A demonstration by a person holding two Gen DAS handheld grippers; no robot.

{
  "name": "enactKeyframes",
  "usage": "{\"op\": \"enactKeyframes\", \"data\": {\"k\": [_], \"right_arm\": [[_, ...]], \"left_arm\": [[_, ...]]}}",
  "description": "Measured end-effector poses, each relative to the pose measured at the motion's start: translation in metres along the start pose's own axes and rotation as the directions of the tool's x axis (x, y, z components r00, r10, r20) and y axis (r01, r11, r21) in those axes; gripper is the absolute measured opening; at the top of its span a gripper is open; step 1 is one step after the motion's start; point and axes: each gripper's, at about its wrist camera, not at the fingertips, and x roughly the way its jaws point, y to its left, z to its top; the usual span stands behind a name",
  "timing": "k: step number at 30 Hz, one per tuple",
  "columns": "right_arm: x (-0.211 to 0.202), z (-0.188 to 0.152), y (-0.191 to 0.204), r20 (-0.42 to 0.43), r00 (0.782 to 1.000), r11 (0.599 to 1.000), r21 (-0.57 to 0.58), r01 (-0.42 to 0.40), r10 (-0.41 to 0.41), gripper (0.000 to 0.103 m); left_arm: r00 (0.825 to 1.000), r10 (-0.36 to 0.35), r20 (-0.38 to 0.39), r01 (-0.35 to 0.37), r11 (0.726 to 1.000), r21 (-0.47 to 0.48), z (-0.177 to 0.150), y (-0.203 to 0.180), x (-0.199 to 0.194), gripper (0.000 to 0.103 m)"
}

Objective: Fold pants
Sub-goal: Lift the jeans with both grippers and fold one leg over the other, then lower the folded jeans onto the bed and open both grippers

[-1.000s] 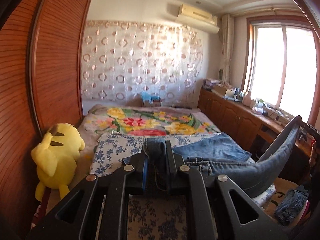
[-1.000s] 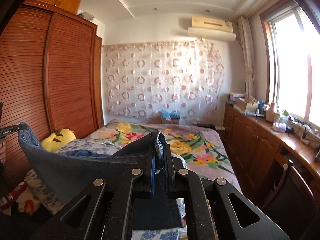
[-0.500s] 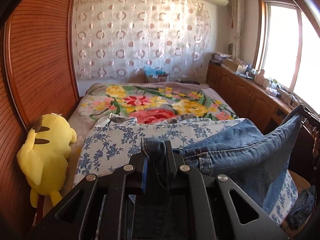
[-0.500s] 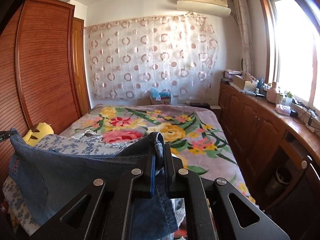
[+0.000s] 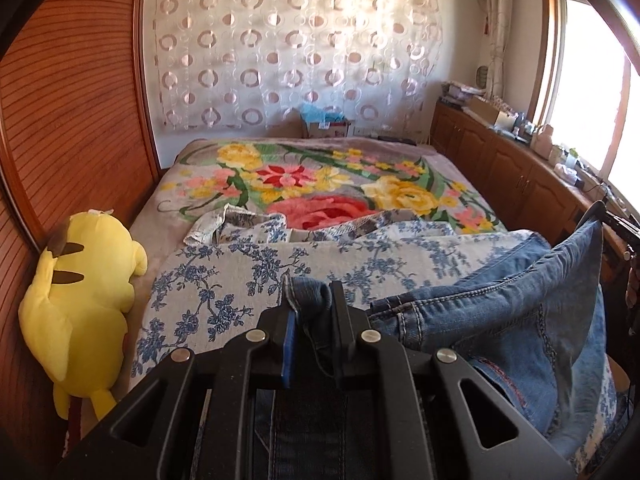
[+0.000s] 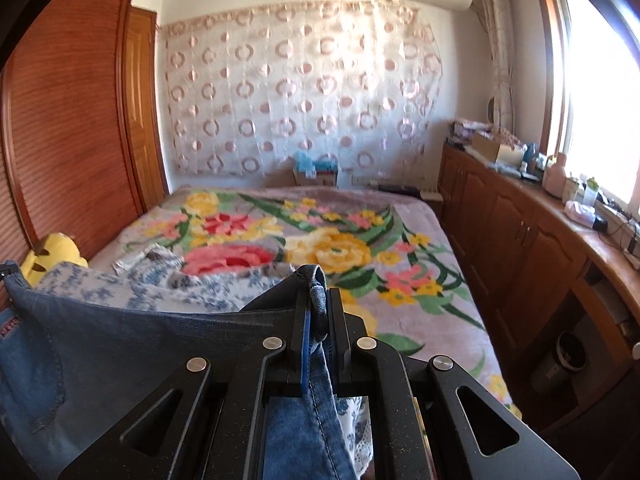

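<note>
Both grippers have the jeans pinched at an edge and stretched between them above the near end of the bed. The left gripper has its jaws clamped on a rolled bit of denim, and the right gripper is clamped the same way on another bunched edge, with cloth hanging down below it. The span between them sags a little and one corner stands up toward the window side. Under the jeans lies a blue-flowered cloth, rumpled at its far edge, on top of the floral blanket. A yellow plush sits against the wardrobe on the left. What worries me is how little fabric each grip holds: only a thick fold of hem or band sits between the jaws, so a sharp tug could slide it out on one side and drop that half in a heap. If the two hands come down unevenly, the jeans could land skewed or creased, and the loose flowered cloth could be dragged along and wrinkle beneath them.
</note>
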Motion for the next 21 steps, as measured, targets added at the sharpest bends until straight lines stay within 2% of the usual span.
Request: {"op": "enactKeyframes", "data": {"k": [6, 7, 8, 11, 12, 13, 14, 16, 21], "right_arm": [[0.049, 0.013, 0.006, -0.114, 0.993, 1.000, -0.004, 0.006, -0.006, 0.007], [0.053, 0.013, 0.006, -0.130, 0.991, 1.000, -0.003, 0.001, -0.001, 0.007], [0.055, 0.016, 0.005, -0.149, 0.989, 1.000, 0.001, -0.009, 0.009, 0.013], [0.050, 0.025, 0.004, -0.164, 0.986, 1.000, 0.002, -0.010, 0.010, 0.019], [0.046, 0.029, 0.002, -0.164, 0.986, 1.000, 0.002, -0.016, 0.016, 0.024], [0.041, 0.030, 0.001, -0.167, 0.986, 1.000, 0.001, -0.019, 0.019, 0.026], [0.038, 0.030, 0.000, -0.168, 0.986, 1.000, 0.002, -0.023, 0.023, 0.031], [0.028, 0.029, -0.003, -0.172, 0.985, 0.999, 0.001, -0.036, 0.035, 0.037], [0.009, 0.013, -0.009, -0.173, 0.984, 0.999, 0.018, -0.049, 0.052, 0.049]], "left_arm": [[0.999, -0.003, -0.049, 0.002, 1.000, -0.024, -0.003, 0.010, 0.026, 0.017], [0.998, -0.011, -0.055, 0.010, 1.000, -0.027, -0.004, 0.011, 0.027, 0.021], [0.998, -0.013, -0.057, 0.011, 1.000, -0.028, -0.004, 0.011, 0.027, 0.022], [0.998, -0.003, -0.055, 0.003, 1.000, -0.005, -0.006, 0.007, 0.020, 0.034], [0.999, 0.012, -0.045, -0.011, 1.000, 0.006, -0.006, 0.005, 0.016, 0.045], [0.999, 0.023, -0.030, -0.023, 1.000, 0.018, -0.007, 0.004, 0.010, 0.053], [0.999, 0.024, -0.021, -0.023, 0.999, 0.030, -0.007, 0.003, 0.005, 0.055], [1.000, 0.007, -0.023, -0.006, 0.999, 0.043, -0.006, 0.001, -0.002, 0.069], [1.000, -0.030, 0.008, 0.030, 0.997, 0.064, -0.009, -0.013, -0.019, 0.076]]}}
